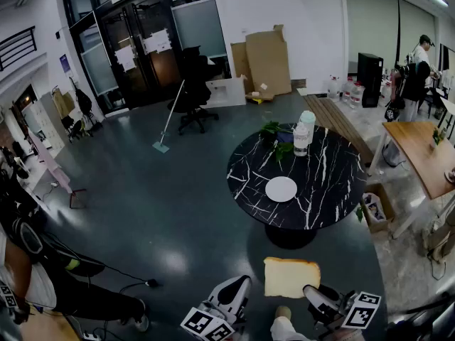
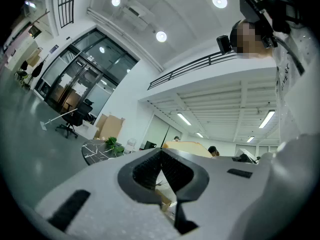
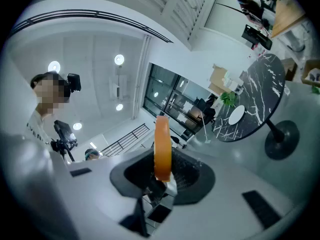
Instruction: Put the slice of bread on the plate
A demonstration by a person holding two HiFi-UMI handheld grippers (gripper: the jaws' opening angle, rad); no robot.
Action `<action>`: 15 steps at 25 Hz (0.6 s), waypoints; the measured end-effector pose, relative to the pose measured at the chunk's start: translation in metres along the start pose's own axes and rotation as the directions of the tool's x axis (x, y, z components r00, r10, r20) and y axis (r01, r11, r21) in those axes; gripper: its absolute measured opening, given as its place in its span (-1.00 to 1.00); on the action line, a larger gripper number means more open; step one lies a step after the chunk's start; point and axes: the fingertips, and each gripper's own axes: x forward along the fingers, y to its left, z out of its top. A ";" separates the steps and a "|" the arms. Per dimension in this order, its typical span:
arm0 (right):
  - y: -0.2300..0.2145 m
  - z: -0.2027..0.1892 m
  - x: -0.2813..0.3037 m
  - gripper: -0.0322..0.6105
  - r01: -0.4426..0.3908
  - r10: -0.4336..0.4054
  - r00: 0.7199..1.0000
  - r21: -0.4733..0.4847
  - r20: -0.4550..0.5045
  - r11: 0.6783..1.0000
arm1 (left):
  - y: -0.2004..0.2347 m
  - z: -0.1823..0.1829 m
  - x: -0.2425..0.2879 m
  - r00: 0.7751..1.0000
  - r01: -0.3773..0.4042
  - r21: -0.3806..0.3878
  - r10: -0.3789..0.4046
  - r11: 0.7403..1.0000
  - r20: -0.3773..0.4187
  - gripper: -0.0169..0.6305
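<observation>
A pale slice of bread [image 1: 291, 276] hangs in the air over the floor, short of the table, with my right gripper [image 1: 311, 295] shut on its lower right edge. The right gripper view shows the bread [image 3: 162, 144] edge-on, upright between the pads of the right gripper [image 3: 162, 176]. The white plate [image 1: 281, 189] lies bare on the round black marble table [image 1: 334, 197], farther ahead; the plate [image 3: 236, 115] also shows far off in the right gripper view. My left gripper [image 1: 238, 290] stands left of the bread, apart from it. That left gripper [image 2: 161, 156] is shut, with nothing between its pads.
On the table's far side stand a clear bottle [image 1: 302, 137] and a green plant [image 1: 274, 130]. A wooden desk [image 1: 423, 151] stands to the right, an office chair [image 1: 192, 91], a mop [image 1: 167, 123] and cardboard boxes [image 1: 266, 59] behind. Cables [image 1: 128, 279] lie on the floor at left.
</observation>
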 end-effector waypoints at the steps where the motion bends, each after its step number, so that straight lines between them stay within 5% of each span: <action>1: -0.007 0.007 0.006 -0.62 -0.001 0.001 1.000 -0.001 0.000 1.000 | 0.005 0.001 0.011 1.000 0.003 0.000 -0.003 1.000 0.002 -0.93; 15: -0.100 0.085 0.056 -0.62 0.038 -0.038 0.999 -0.002 -0.017 0.999 | 0.075 -0.004 0.121 0.999 -0.026 0.009 0.026 1.000 0.023 -0.93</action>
